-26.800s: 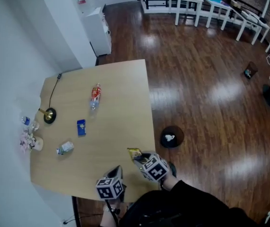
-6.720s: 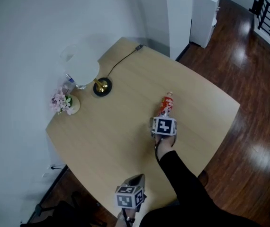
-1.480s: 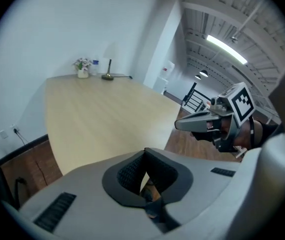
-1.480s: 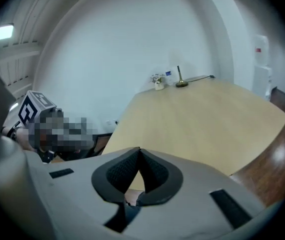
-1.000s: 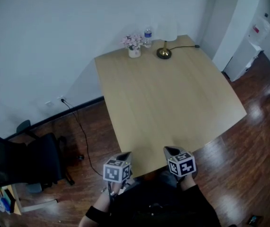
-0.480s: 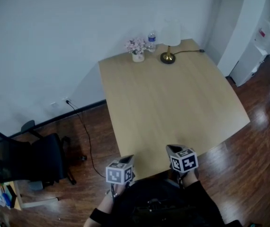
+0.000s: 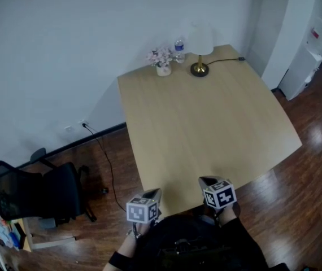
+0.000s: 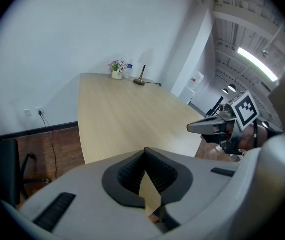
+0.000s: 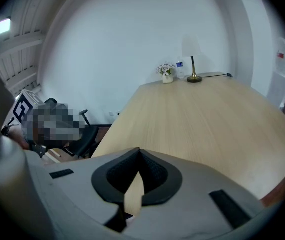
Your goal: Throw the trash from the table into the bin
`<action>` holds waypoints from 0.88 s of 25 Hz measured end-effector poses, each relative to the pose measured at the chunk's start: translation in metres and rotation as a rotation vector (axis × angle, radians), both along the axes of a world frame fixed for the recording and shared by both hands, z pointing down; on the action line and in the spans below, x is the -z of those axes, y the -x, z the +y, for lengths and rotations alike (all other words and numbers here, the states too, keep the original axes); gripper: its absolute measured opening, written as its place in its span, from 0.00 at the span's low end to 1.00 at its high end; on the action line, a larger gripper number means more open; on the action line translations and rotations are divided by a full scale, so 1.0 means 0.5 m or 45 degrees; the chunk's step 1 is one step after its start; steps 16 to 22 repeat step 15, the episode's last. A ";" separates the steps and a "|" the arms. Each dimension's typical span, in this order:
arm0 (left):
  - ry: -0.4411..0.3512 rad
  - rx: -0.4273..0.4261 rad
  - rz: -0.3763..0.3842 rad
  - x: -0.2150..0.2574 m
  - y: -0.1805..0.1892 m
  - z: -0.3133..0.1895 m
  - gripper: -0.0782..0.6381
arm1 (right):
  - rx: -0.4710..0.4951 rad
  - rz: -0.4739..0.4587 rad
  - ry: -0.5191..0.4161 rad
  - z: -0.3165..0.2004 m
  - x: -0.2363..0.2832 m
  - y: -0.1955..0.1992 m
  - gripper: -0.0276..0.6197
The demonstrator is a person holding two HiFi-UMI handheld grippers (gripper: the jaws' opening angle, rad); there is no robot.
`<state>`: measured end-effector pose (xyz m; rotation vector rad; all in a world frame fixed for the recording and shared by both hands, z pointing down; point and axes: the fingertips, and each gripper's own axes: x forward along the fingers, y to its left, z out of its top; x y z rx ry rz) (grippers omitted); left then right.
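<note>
The light wooden table (image 7: 206, 123) carries no trash in any view, and no bin shows. My left gripper (image 7: 156, 191) hovers at the table's near edge with its jaws shut and empty. To its right, my right gripper (image 7: 204, 180) is also shut on nothing over the same edge. In the left gripper view the closed tips (image 8: 145, 151) point along the table (image 8: 127, 114), and the right gripper (image 8: 197, 128) shows at the right. The right gripper view has its closed tips (image 9: 139, 151) over the table (image 9: 207, 119).
A lamp (image 7: 200, 49), a small pot of flowers (image 7: 161, 61) and a water bottle (image 7: 178, 48) stand at the table's far edge. A black office chair (image 7: 37, 191) is on the floor to the left. A white water dispenser (image 7: 313, 44) stands at the far right.
The head view has shifted slightly, so the table sits a little lower and further right in frame. Both grippers stay shut at the near edge, barely moved.
</note>
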<state>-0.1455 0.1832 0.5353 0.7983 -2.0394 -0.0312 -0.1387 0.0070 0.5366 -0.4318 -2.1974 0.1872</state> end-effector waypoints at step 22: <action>-0.006 -0.006 -0.020 -0.017 -0.010 -0.022 0.11 | -0.008 -0.044 -0.002 -0.029 -0.011 -0.007 0.04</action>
